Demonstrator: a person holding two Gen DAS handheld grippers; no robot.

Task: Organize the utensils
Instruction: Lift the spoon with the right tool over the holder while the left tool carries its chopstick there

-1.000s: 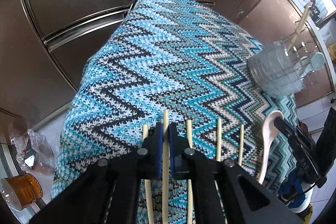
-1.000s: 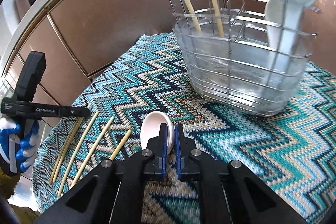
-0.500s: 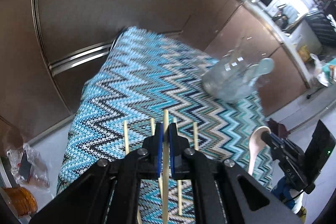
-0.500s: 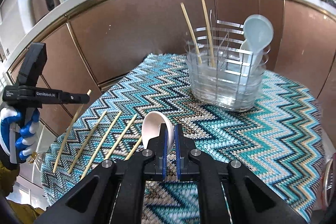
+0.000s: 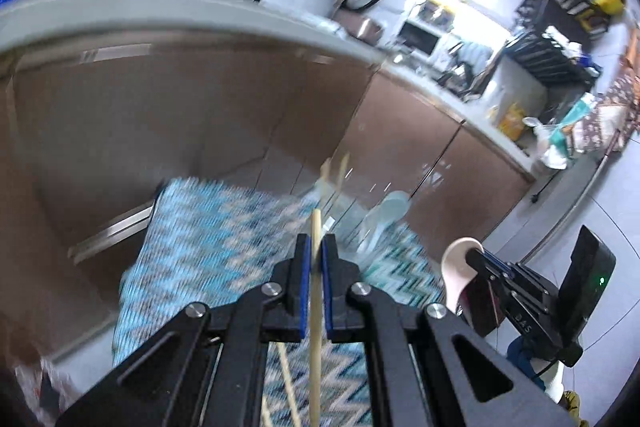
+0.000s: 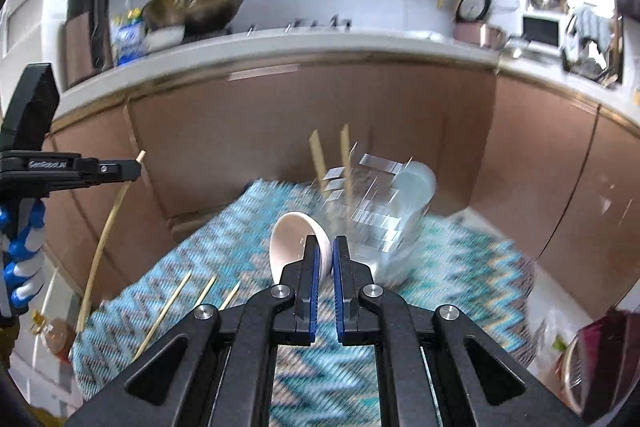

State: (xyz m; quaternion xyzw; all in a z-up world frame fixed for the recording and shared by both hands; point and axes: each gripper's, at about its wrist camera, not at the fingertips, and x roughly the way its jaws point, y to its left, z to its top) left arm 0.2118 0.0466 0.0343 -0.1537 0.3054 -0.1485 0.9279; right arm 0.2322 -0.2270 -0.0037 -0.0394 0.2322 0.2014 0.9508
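My left gripper [image 5: 316, 247] is shut on a pale wooden chopstick [image 5: 316, 307], lifted well above the blue zigzag cloth [image 5: 192, 267]. From the right wrist view that same left gripper [image 6: 138, 163] holds the chopstick [image 6: 104, 239] hanging down at the left. My right gripper [image 6: 325, 247] is shut on a white ceramic spoon [image 6: 292, 239], bowl pointing forward. The clear wire-framed utensil holder [image 6: 384, 211] stands at the cloth's far end with two chopsticks [image 6: 320, 159] and a pale blue spoon [image 6: 416, 183] in it. Three loose chopsticks [image 6: 200, 295] lie on the cloth.
Brown cabinet fronts [image 6: 280, 127] and a white counter edge [image 6: 280, 43] curve behind the table. A wok [image 6: 192, 7] and bottles sit on the counter. A gloved hand [image 6: 24, 255] holds the left gripper. A dark red object [image 6: 608, 355] lies at the lower right.
Both grippers have risen from the cloth, each still holding its utensil. The views now tilt up to the counter and kitchen wall, and the holder looks smaller and farther.
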